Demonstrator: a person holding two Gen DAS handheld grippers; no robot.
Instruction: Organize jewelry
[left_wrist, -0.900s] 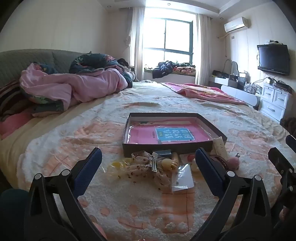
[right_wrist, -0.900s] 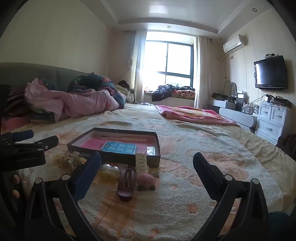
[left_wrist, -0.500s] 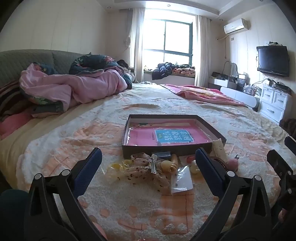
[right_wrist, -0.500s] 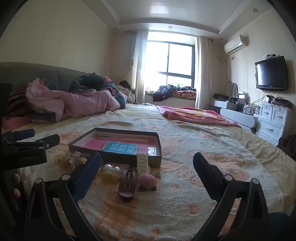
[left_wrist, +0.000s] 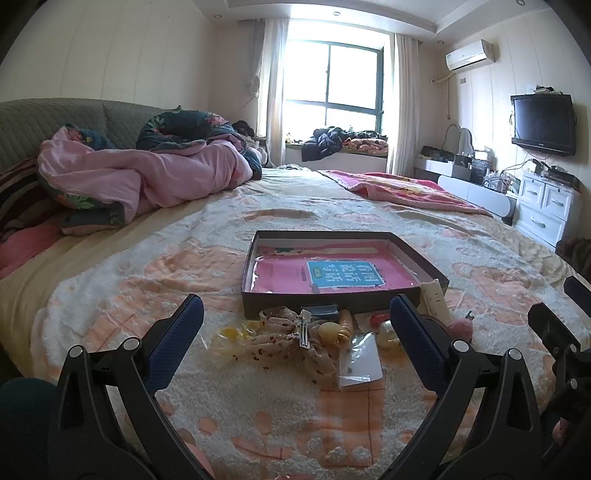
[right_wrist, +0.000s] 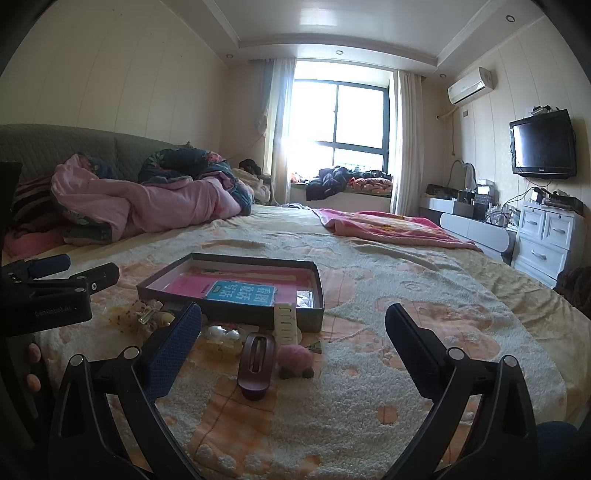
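A dark shallow box (left_wrist: 424, 263) (right_wrist: 236, 314) with a pink and blue booklet (left_wrist: 343, 277) inside lies on the bed. Hair accessories lie in front of it: a spotted fabric bow clip (left_wrist: 295, 338), a yellow clip (left_wrist: 334, 328), a clear packet (left_wrist: 360, 360), a cream comb clip (right_wrist: 285, 324), a brown hair clip (right_wrist: 255, 360), a pink pompom (right_wrist: 295, 357) and pearl pieces (right_wrist: 221, 334). My left gripper (left_wrist: 295, 325) is open just short of the bow clip. My right gripper (right_wrist: 293, 328) is open over the brown clip and pompom. Both are empty.
The items rest on a fluffy cream and peach blanket (left_wrist: 258, 424) on a large bed. A pink duvet heap (left_wrist: 140, 177) lies at the back left. A pink blanket (left_wrist: 399, 188) lies at the back right. White drawers (left_wrist: 546, 210) and a TV (left_wrist: 543, 123) stand at the right.
Both grippers have drifted slightly; the box and accessories sit a little higher in the left view. Nothing was taken hold of or let go.
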